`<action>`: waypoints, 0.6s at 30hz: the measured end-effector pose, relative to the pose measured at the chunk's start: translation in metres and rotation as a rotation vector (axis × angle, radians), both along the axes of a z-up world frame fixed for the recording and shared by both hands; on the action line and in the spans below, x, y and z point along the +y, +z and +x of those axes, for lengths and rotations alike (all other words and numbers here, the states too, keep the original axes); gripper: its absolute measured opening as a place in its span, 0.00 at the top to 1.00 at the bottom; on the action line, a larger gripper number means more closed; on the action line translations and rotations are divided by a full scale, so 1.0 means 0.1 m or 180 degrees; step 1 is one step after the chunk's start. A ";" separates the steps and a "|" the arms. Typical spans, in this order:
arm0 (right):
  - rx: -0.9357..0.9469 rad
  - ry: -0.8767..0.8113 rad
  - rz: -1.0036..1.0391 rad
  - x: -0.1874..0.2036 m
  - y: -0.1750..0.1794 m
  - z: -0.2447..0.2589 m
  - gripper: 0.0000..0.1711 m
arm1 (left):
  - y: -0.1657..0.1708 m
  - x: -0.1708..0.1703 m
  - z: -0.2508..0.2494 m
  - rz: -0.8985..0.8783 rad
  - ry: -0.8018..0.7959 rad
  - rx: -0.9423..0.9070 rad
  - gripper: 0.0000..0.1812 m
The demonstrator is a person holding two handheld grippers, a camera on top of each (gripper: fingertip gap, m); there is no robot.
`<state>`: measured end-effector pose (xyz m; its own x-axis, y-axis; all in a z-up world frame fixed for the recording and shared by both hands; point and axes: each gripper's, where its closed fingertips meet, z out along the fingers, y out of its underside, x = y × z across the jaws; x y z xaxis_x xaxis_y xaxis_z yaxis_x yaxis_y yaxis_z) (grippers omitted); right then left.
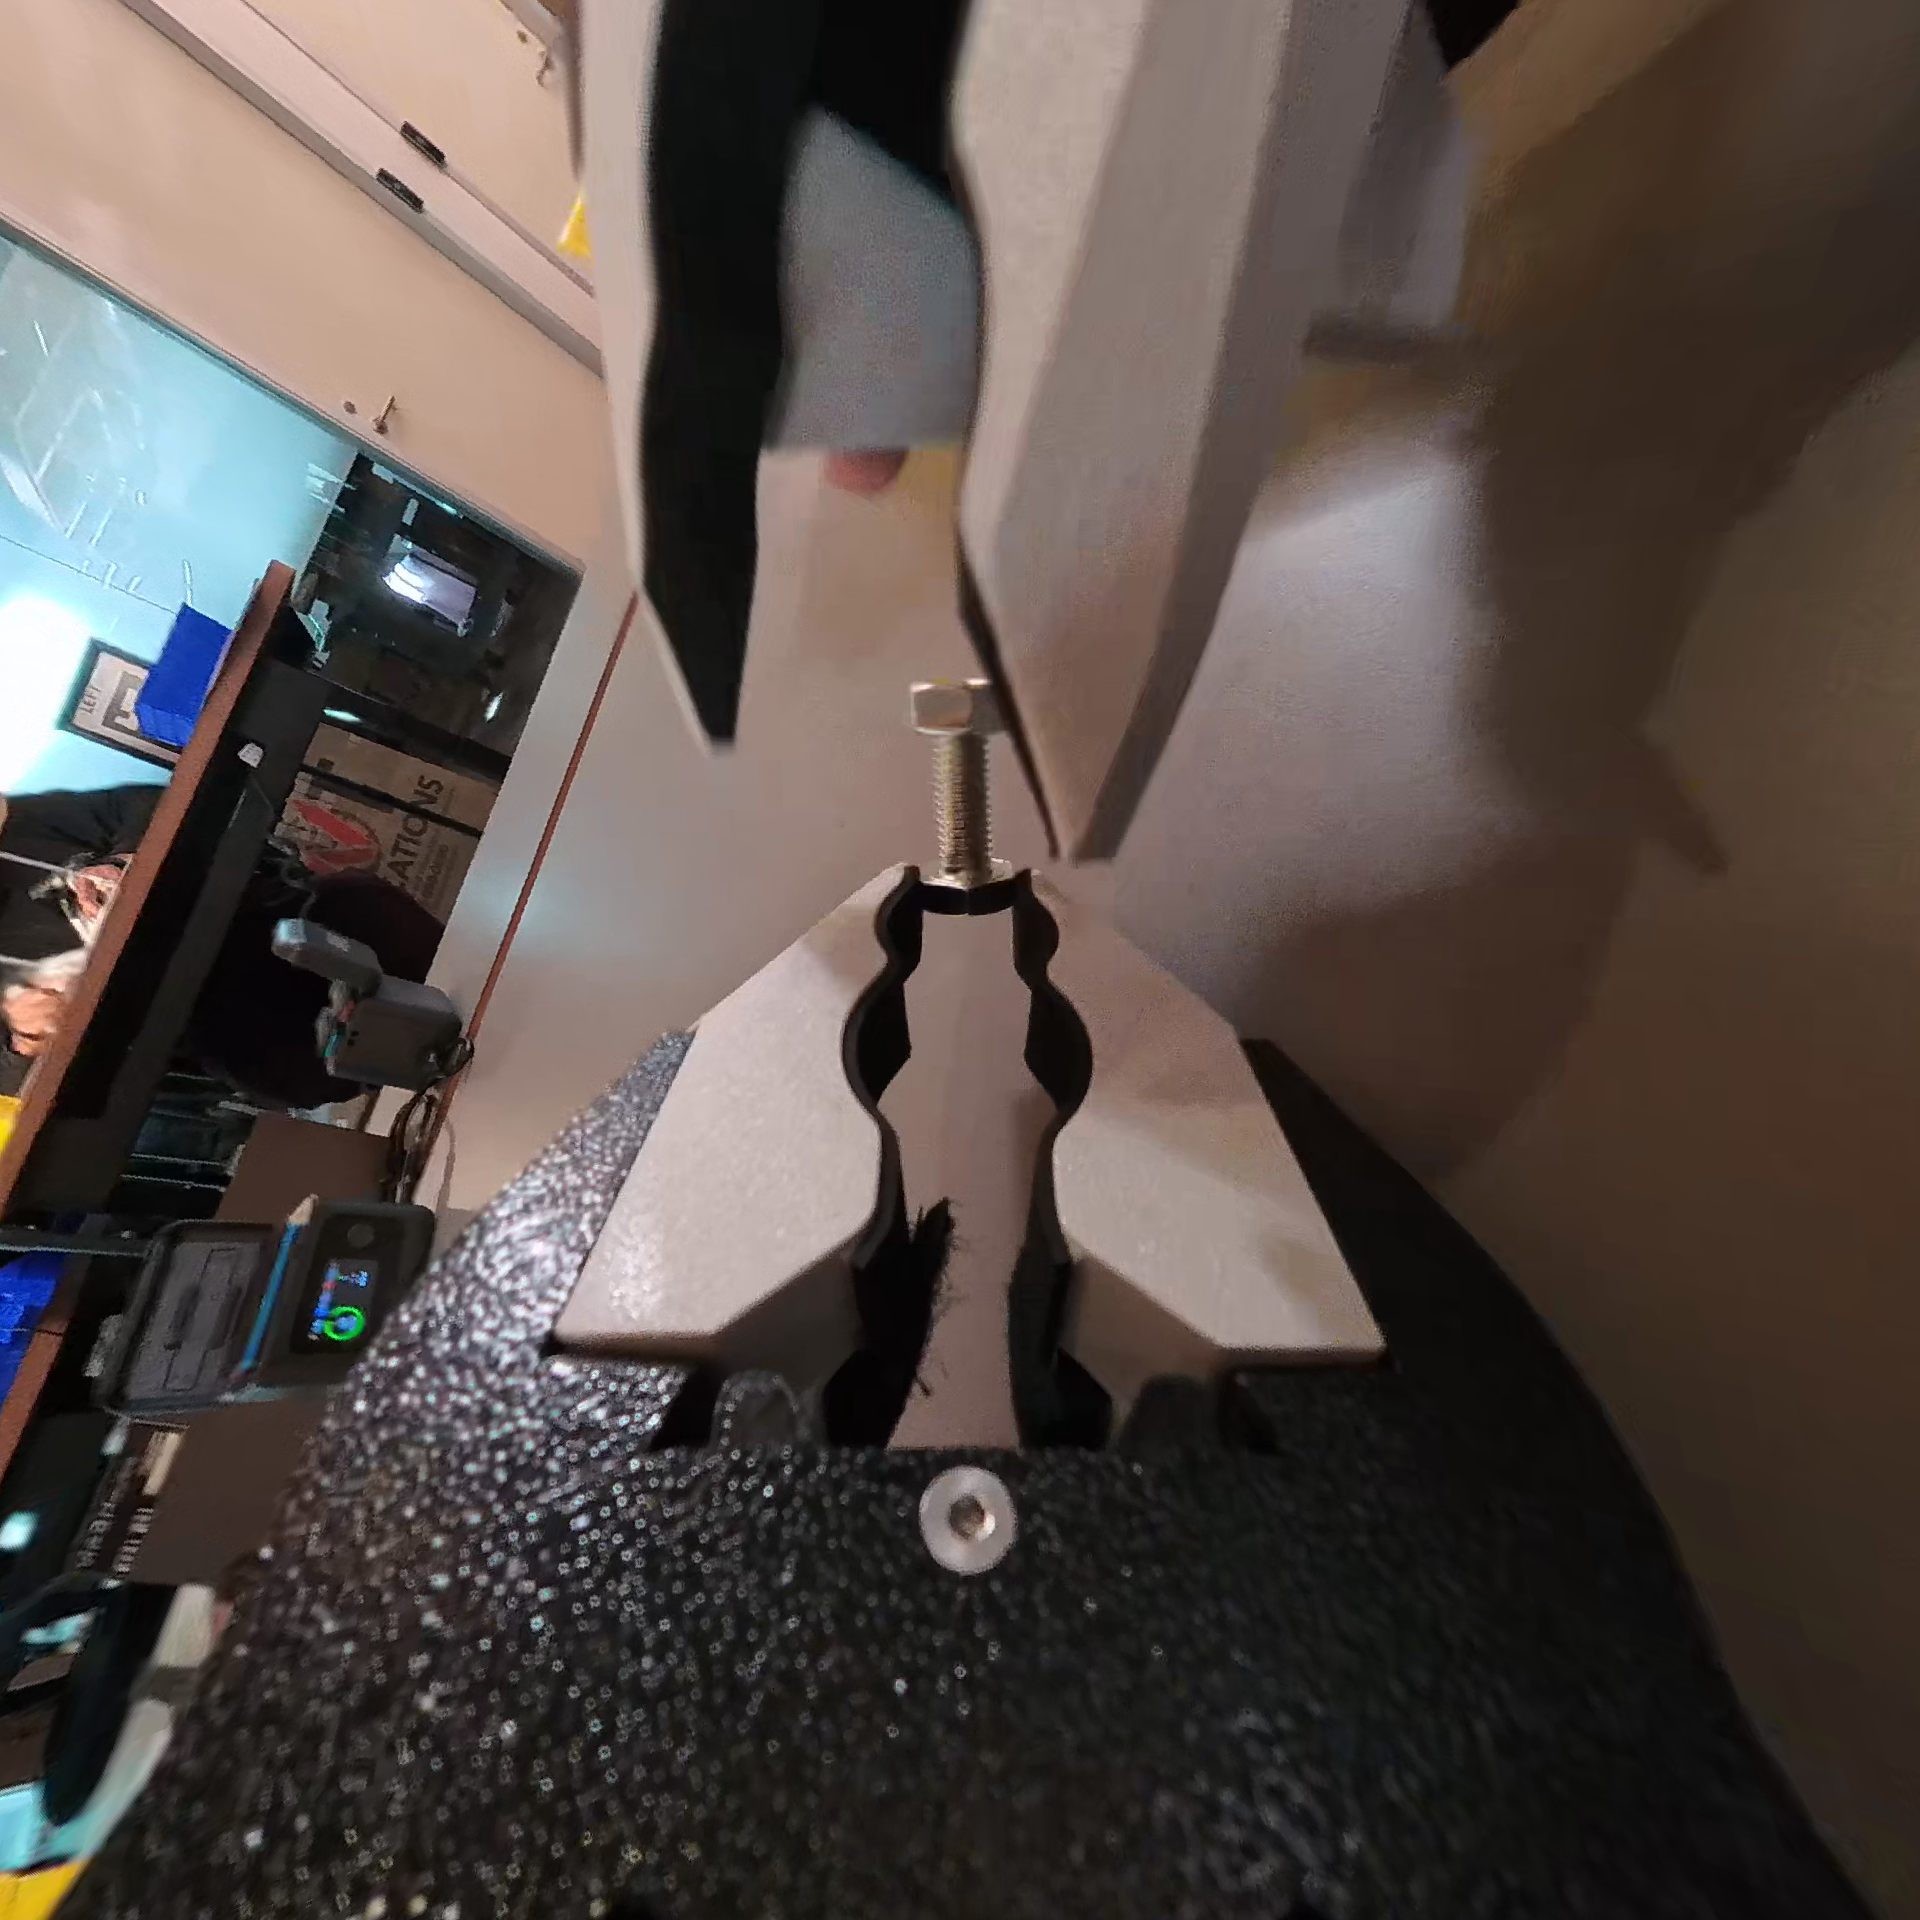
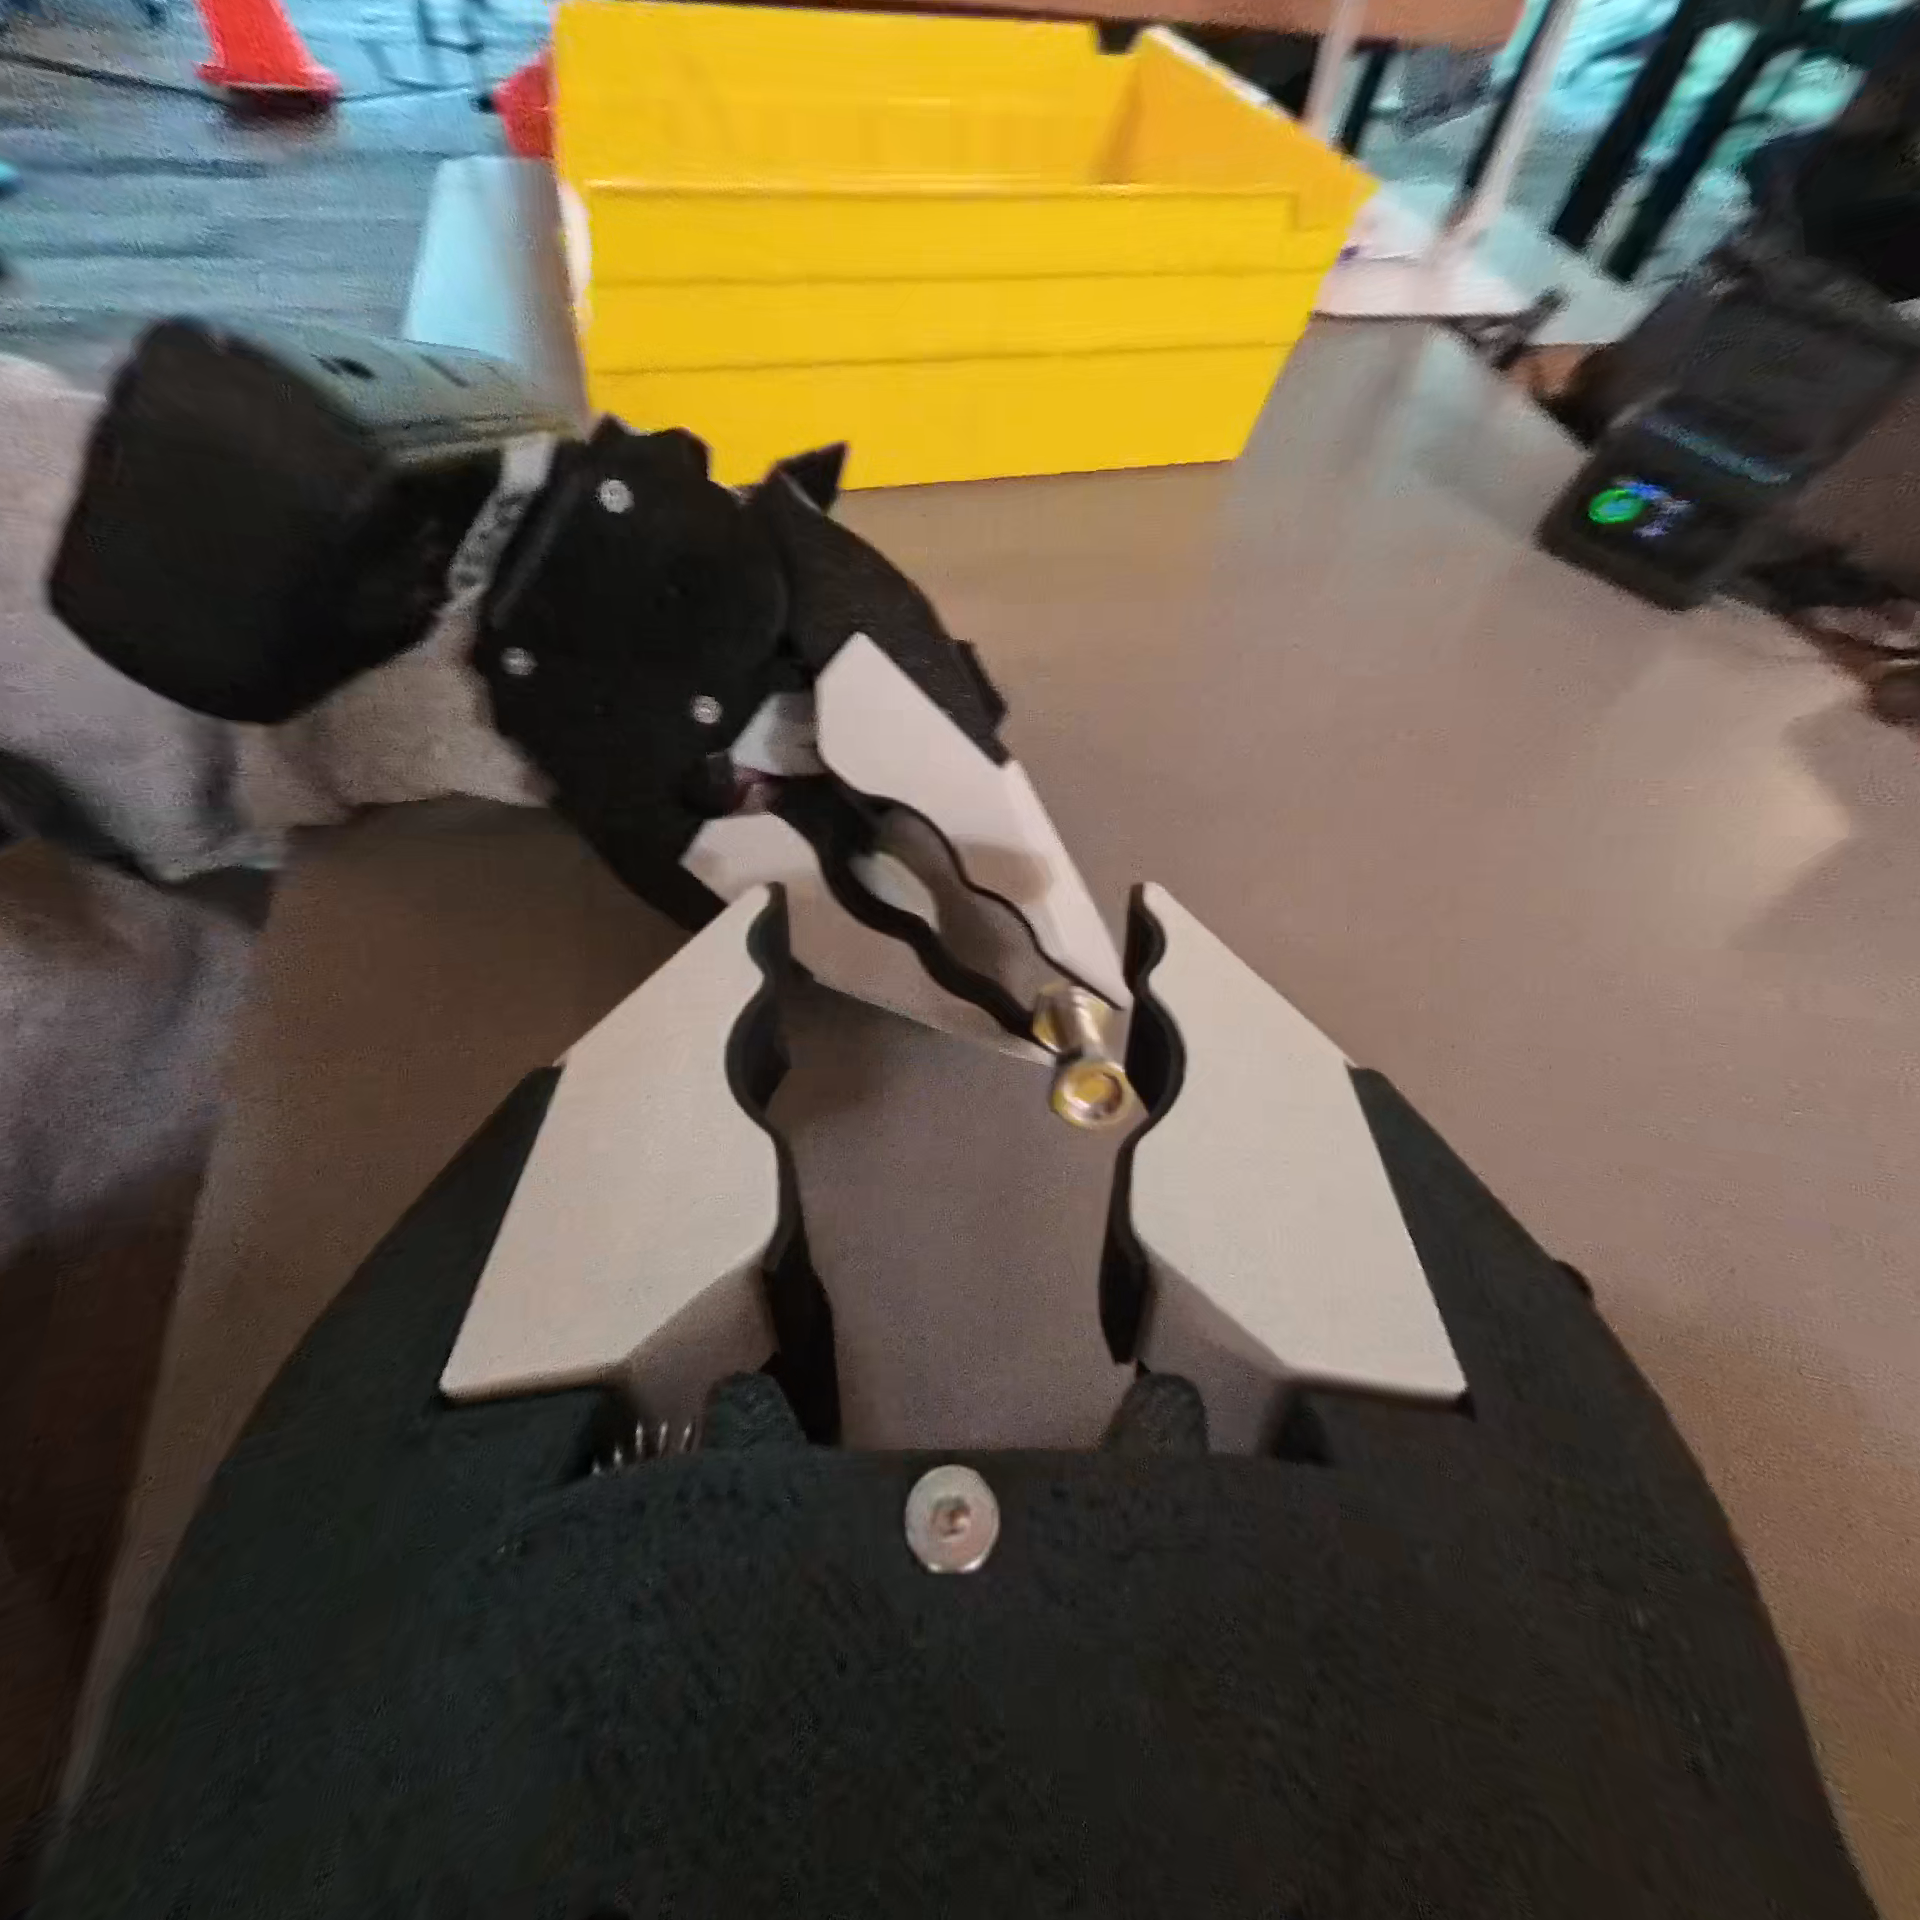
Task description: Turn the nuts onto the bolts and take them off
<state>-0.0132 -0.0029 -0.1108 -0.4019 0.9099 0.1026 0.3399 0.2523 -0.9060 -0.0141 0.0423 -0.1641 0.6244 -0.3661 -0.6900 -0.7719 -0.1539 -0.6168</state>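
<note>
We see a broad brown table (image 2: 1403,727) under everything, and at its far side a yellow bin (image 2: 935,281) with stepped walls, well apart from the work. Off to the right of the table sits a small black device (image 2: 1662,499) with a lit green ring on its screen. Our right gripper (image 2: 956,956) hangs above the table with its grey, black-lined fingers spread wide and nothing between them; the inner face of its right-hand finger lies just beside the bolt's head, though we cannot tell whether it touches. Our left gripper (image 1: 966,888) reaches in from the left of the right wrist view, its wavy-edged tips pinched together on the nut (image 1: 964,876) at the lower end of the bolt (image 1: 958,779). The bolt is short, bright silver steel, with a threaded shank and a hex head at the free end. It is held in the air between the two grippers. The nut is a thin silver piece, mostly hidden by the fingertips that clamp it.
</note>
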 end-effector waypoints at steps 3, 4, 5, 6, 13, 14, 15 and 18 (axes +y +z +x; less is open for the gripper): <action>0.0319 -0.0442 -0.0138 0.24 0.05 0.03 0.46 | 0.04 -0.01 -0.04 -0.0089 0.0053 -0.0444 0.91; 0.0432 -0.0446 -0.0344 0.21 0.10 0.05 0.41 | 0.10 0.00 -0.03 -0.0030 0.0041 -0.0578 0.91; 0.0550 -0.0405 -0.0528 0.16 0.16 0.07 0.37 | 0.20 0.00 0.01 0.0064 -0.0008 -0.0813 0.92; 0.0668 -0.0364 -0.0645 0.10 0.22 0.08 0.34 | 0.31 0.00 0.04 0.0141 -0.0055 -0.1119 0.92; 0.1155 -0.0265 -0.0891 -0.18 0.53 0.06 0.15 | 0.73 0.04 -0.04 0.0483 0.0009 -0.2468 0.92; 0.1157 -0.0238 -0.0876 -0.21 0.54 0.04 0.14 | 0.75 0.04 -0.04 0.0498 0.0006 -0.2514 0.92; 0.1152 -0.0220 -0.0868 -0.22 0.55 0.02 0.14 | 0.76 0.04 -0.03 0.0506 -0.0005 -0.2528 0.92; 0.1198 -0.0075 -0.0963 -0.27 0.61 -0.05 0.13 | 0.76 0.02 0.12 0.0439 -0.0218 -0.2430 0.92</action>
